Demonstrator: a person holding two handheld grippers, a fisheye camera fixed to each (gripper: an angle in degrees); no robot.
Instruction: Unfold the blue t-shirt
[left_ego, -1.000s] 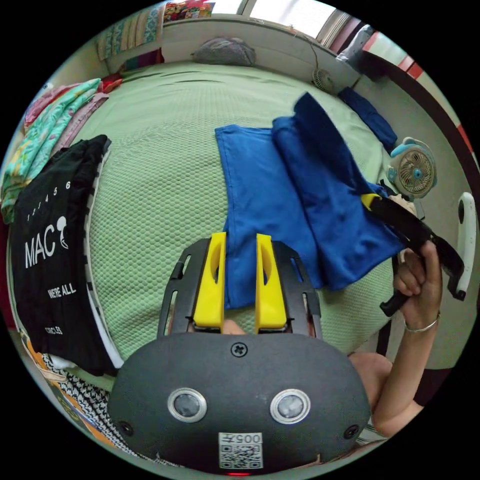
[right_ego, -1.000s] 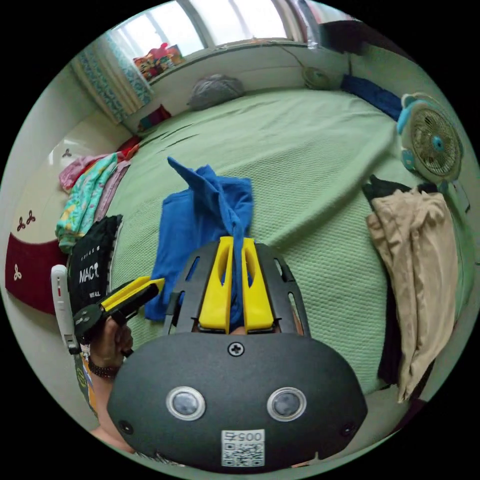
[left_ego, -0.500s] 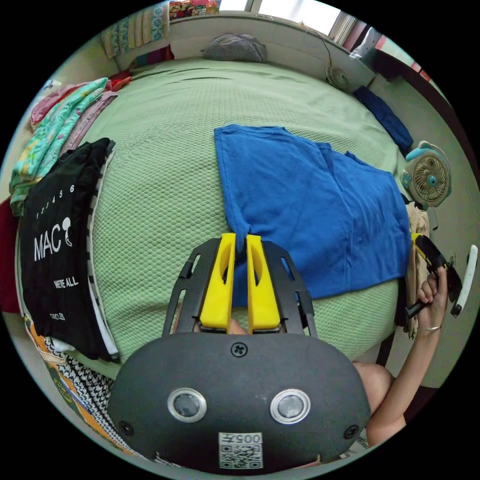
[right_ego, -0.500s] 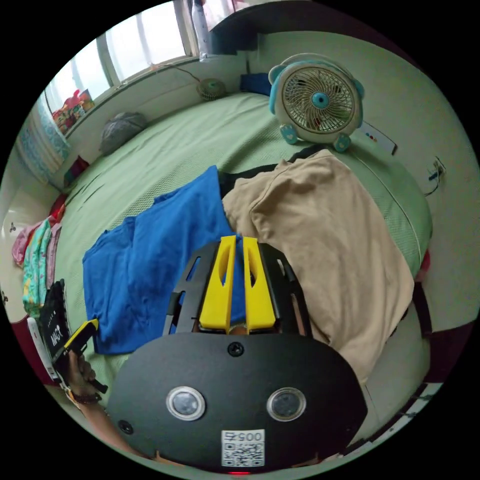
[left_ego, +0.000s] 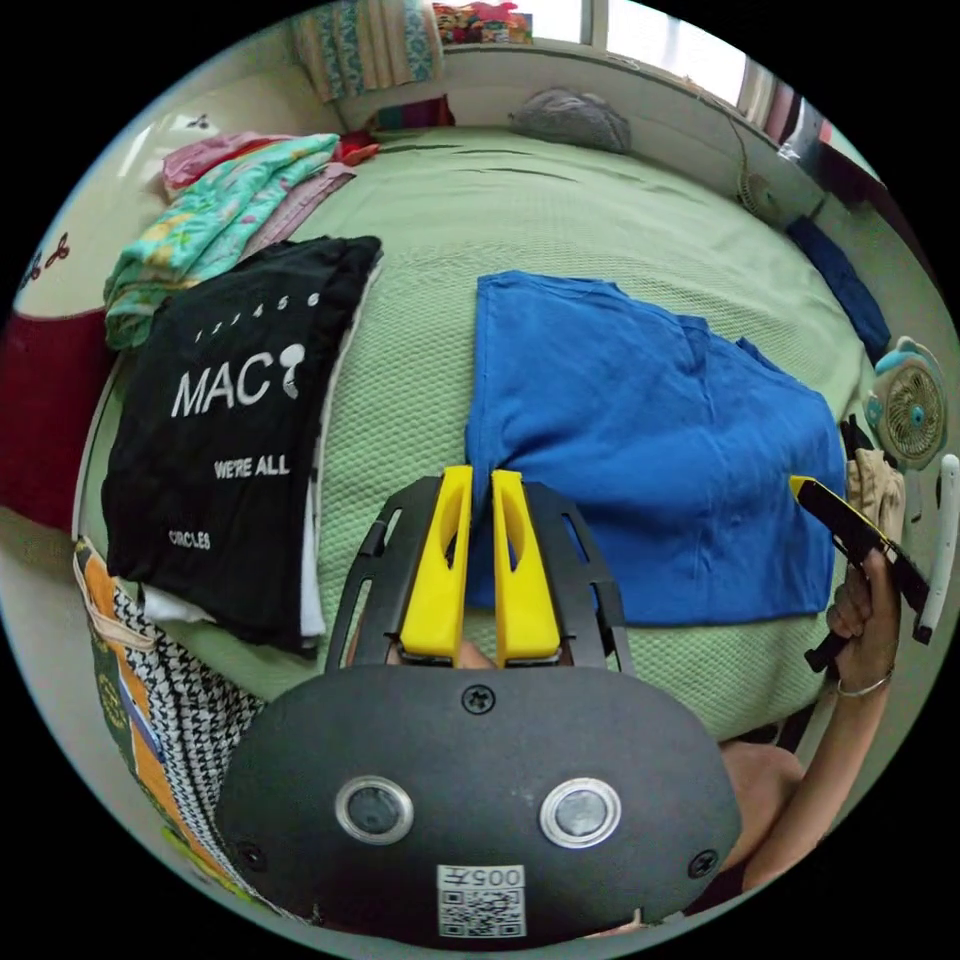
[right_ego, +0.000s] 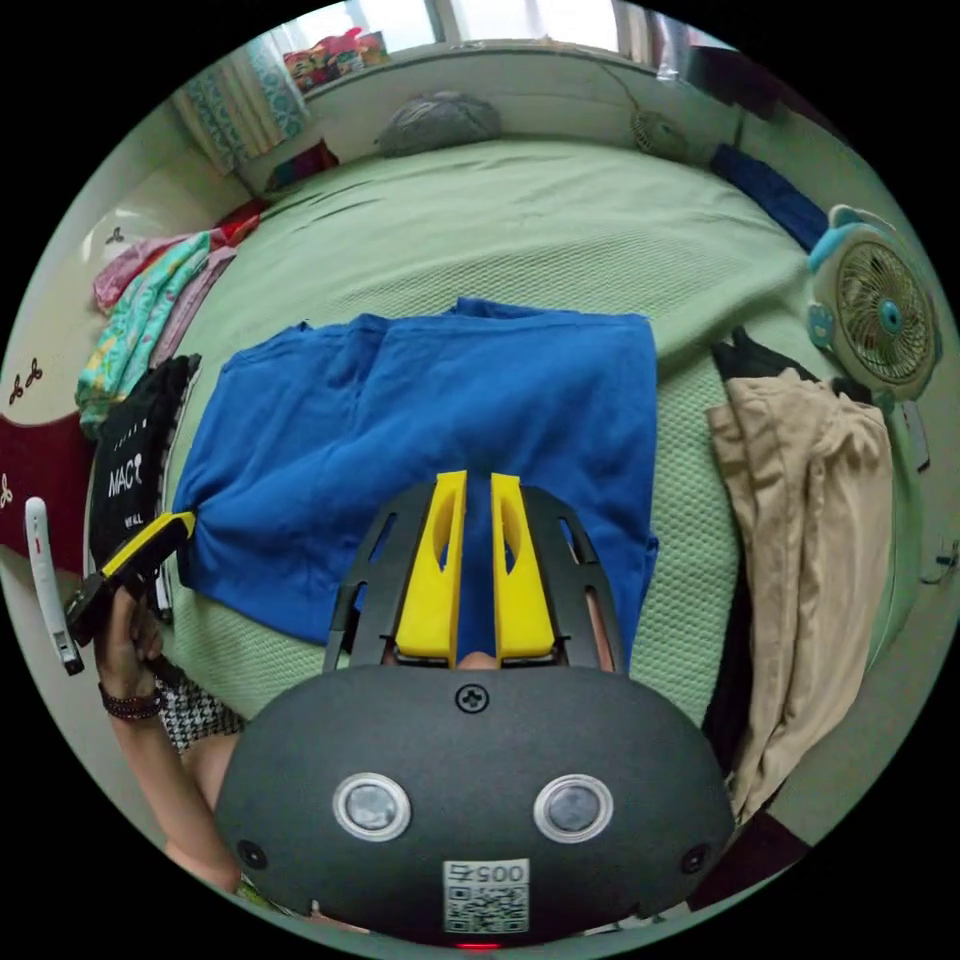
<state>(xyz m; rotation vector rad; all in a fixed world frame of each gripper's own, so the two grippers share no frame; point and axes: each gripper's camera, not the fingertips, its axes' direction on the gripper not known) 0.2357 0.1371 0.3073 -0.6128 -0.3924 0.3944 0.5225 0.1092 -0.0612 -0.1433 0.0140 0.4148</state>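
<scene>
Shirt's open now. A sec ago the blue t-shirt (left_ego: 640, 450) hung doubled over, one half lifted off the bed by the right hand-held gripper (right_ego: 478, 480); now it lies spread in one flat layer on the green bed (left_ego: 420, 300), w/ only light creases near the middle. Judgement: the unfold is basically done, just a release and maybe a smoothing tug left.

Left hand-held gripper (left_ego: 478, 475): jaws nearly together, clenched on a pinch of blue hem right at its tips. The shirt fans out ahead and to the right of it. Black printed shirt (left_ego: 230, 430) sits off to its left, apart from the blue one.

Right hand-held gripper: jaws close together w/ blue cloth between them, grasping the near hem. From here the shirt stretches ahead and off to the left, toward the other hand-held gripper at the far corner. Beige garment (right_ego: 810, 520) lies just beside the shirt's right edge, small fan (right_ego: 880, 310) beyond it.
</scene>
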